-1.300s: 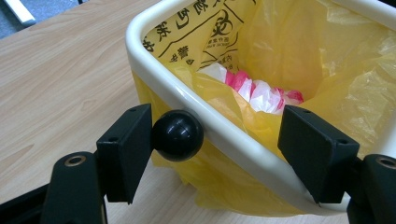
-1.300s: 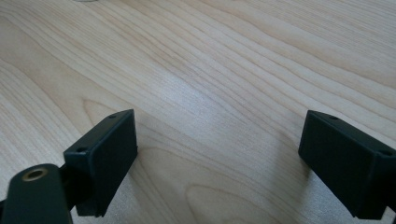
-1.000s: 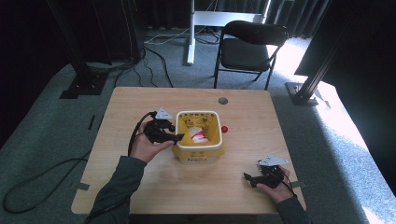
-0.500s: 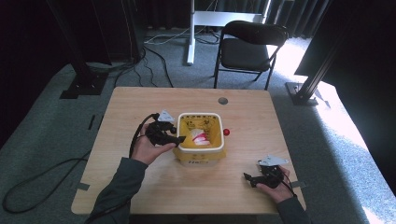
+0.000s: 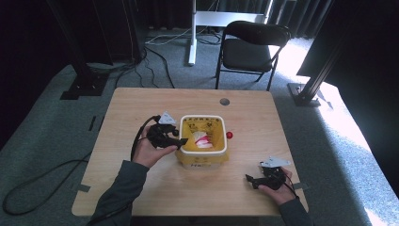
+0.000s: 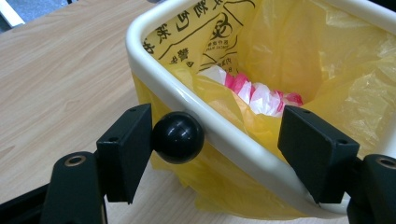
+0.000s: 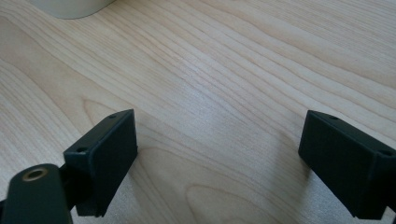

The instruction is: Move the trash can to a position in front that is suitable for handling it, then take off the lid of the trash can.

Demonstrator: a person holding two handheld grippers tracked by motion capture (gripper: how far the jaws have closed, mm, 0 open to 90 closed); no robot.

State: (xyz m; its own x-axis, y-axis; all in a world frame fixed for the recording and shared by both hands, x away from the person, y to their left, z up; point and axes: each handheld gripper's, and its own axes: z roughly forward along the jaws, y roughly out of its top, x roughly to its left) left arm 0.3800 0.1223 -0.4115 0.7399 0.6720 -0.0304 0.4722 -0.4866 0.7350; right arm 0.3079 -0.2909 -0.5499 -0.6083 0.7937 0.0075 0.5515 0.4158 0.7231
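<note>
At the left of the high view, the left gripper [image 5: 175,140] sat at the near-left edge of the bin [image 5: 188,151], a cream-rimmed tub lined with a yellow bag [image 6: 289,51] and standing near the middle of the wooden table [image 5: 122,113]. In the left gripper view its jaws were spread wide, one on each side of the bin's rim [image 6: 196,98]: the left jaw outside the wall, the right jaw over the lined inside. A small black ball [image 6: 178,137] lay against the inner face of the left jaw, touching the outside of the rim just beside the yellow liner; the right jaw stood well apart from it, so the ball was not clamped between the two. Inside the bin lay crumpled red-and-white wrapping [image 6: 261,93], near the bottom of the bag.

Just to the right of the bin, a red ball [image 5: 229,135] rested on the table close to the far-right corner of the tub.

Farther right and nearer the person, the right gripper [image 5: 251,179] lay low over the tabletop, well apart from the bin. In the right gripper view its jaws were wide apart with only bare wood between them.
</note>
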